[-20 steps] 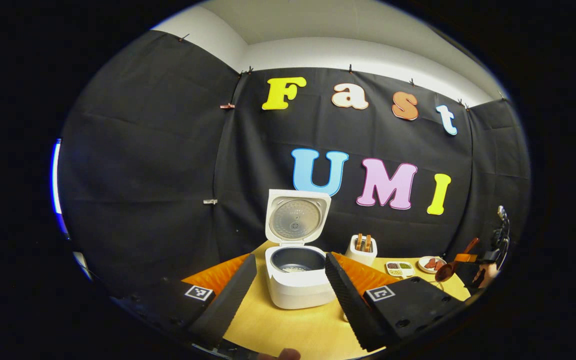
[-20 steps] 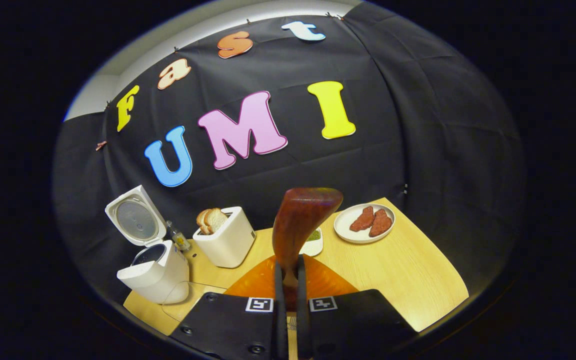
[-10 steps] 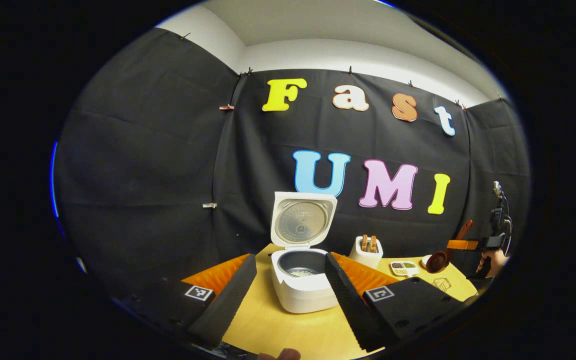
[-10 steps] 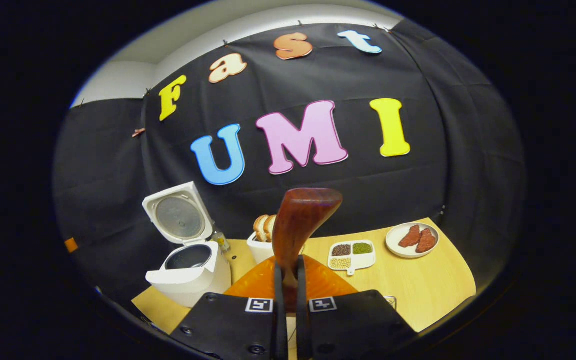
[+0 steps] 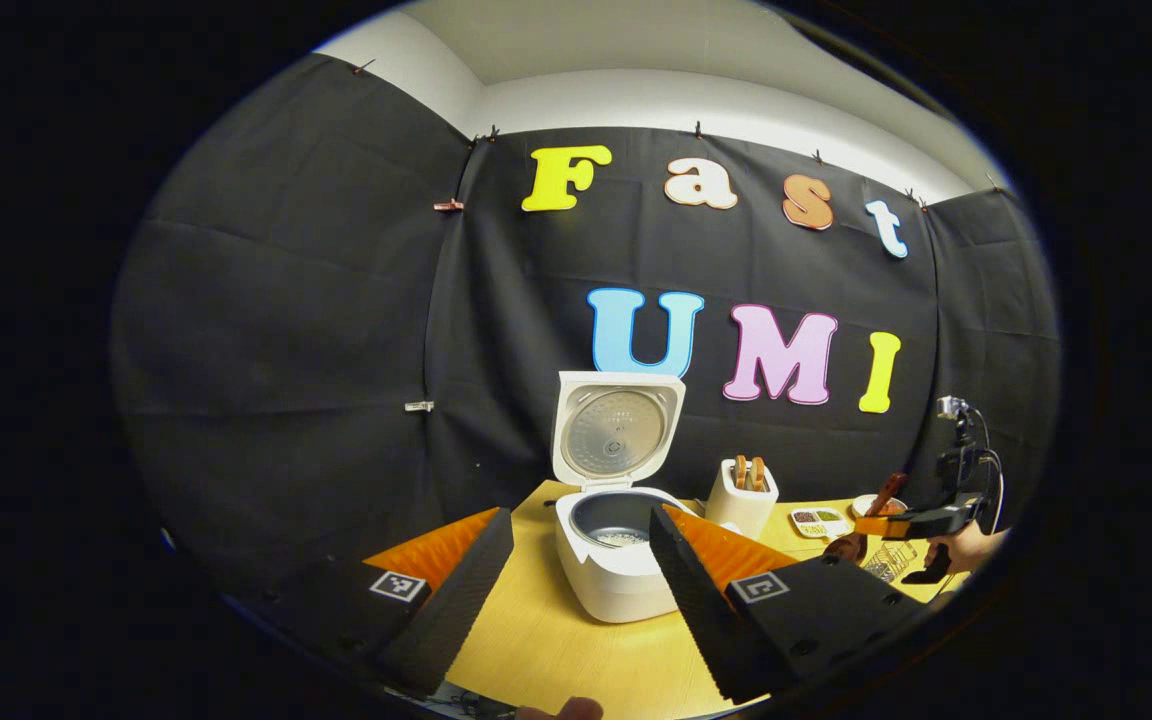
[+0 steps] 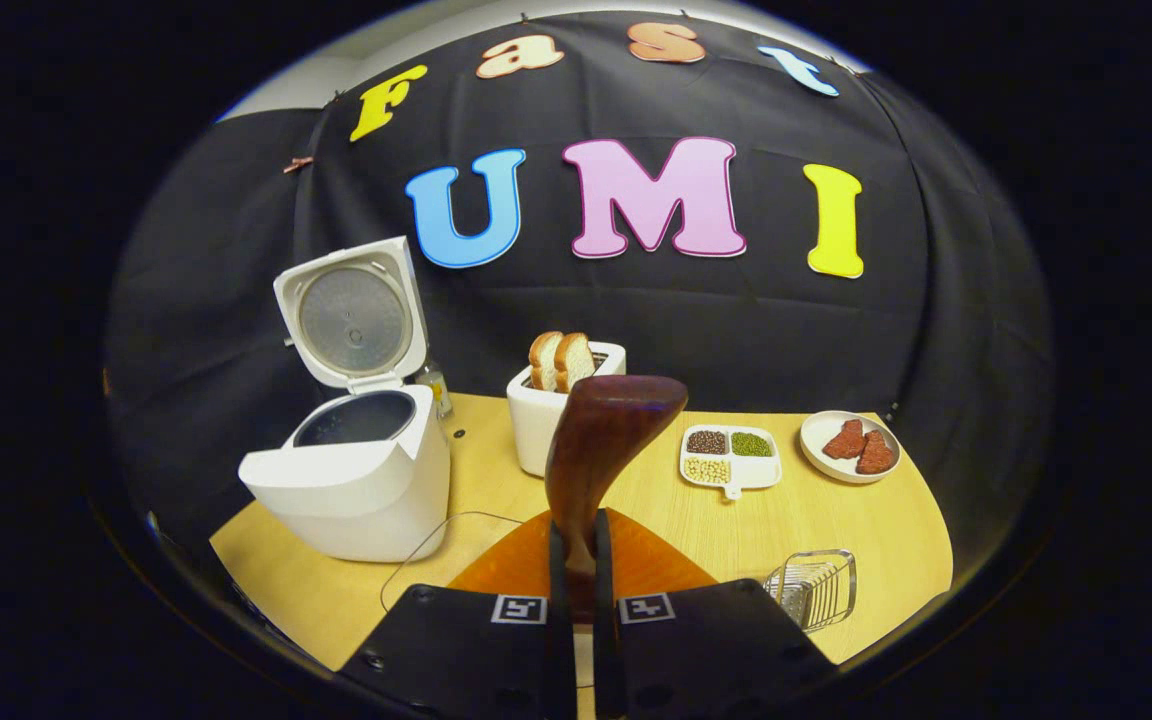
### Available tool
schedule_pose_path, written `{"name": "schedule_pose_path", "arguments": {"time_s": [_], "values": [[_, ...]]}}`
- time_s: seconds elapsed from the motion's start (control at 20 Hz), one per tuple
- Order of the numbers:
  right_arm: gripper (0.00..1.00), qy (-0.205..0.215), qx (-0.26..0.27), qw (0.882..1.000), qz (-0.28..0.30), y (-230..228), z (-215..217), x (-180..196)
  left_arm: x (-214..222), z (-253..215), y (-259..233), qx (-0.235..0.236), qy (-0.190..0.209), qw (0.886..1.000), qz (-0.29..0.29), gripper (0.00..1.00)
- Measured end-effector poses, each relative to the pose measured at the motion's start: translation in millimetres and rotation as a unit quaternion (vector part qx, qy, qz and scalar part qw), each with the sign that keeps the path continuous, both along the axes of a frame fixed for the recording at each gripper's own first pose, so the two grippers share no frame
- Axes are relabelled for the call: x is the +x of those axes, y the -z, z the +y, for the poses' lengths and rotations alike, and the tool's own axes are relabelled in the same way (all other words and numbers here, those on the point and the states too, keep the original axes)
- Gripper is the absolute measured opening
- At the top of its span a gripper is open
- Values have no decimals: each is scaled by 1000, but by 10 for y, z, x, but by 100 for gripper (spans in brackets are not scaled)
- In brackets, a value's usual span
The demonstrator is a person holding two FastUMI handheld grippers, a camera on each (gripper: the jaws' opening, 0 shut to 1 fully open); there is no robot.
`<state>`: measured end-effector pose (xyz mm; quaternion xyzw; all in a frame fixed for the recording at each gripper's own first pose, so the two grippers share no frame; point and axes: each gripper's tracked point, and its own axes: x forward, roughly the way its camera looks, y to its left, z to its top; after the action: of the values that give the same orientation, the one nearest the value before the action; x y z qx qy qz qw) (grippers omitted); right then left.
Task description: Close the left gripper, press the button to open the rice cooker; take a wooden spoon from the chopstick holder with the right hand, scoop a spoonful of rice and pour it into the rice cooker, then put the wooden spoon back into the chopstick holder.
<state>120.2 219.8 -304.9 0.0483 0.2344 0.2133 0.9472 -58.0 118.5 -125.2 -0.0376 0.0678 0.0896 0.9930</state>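
The white rice cooker (image 5: pixel 616 580) stands on the wooden table with its lid (image 5: pixel 619 428) raised, and white grains lie in the inner pot. My left gripper (image 5: pixel 576 590) hovers open in front of it, holding nothing. In the right gripper view the cooker (image 6: pixel 346 480) is at the left. My right gripper (image 6: pixel 578 535) is shut on the handle of the dark wooden spoon (image 6: pixel 604 430), whose bowl points up and away. The wire chopstick holder (image 6: pixel 816 588) lies low to the right of that gripper. In the left gripper view the spoon (image 5: pixel 851 545) hangs just above the holder (image 5: pixel 886 562).
A white toaster (image 6: pixel 561 410) with two bread slices stands behind the spoon. To its right are a divided dish (image 6: pixel 731 455) of beans and a plate (image 6: pixel 848 445) with red pieces. A small bottle (image 6: pixel 433 385) sits behind the cooker. A hand (image 5: pixel 966 548) holds the right gripper.
The right gripper has come down and tilted toward the table with the spoon, now low by the wire holder. The left gripper stayed open and drifted slightly.
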Motion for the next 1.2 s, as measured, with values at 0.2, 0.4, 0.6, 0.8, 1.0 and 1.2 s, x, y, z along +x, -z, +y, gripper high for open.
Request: {"name": "schedule_pose_path", "arguments": {"time_s": [0.2, 0.4, 0.6, 0.8, 1.0, 1.2], "values": [[11, -9, -65, 998, -17, 182, 104, 9, 38, -28, 36, -8, 8, 1000, 3, 95], [11, -22, -120, 992, -30, 352, 215, 17, 28, -27, 64, -16, 10, 1000, 4, 95], [12, -23, -153, 988, 2, 712, 292, -66, -54, -1, 90, -19, 9, 1000, 8, 95], [11, -1, -103, 994, 33, 759, 533, -126, -135, 20, 165, -22, 2, 1000, 14, 95], [11, 31, -36, 996, 78, 771, 719, -151, -148, 20, 170, -25, -3, 1000, 14, 95], [12, 69, 52, 987, 132, 809, 690, -138, -175, 58, 171, -24, -9, 1000, 15, 95]]}}
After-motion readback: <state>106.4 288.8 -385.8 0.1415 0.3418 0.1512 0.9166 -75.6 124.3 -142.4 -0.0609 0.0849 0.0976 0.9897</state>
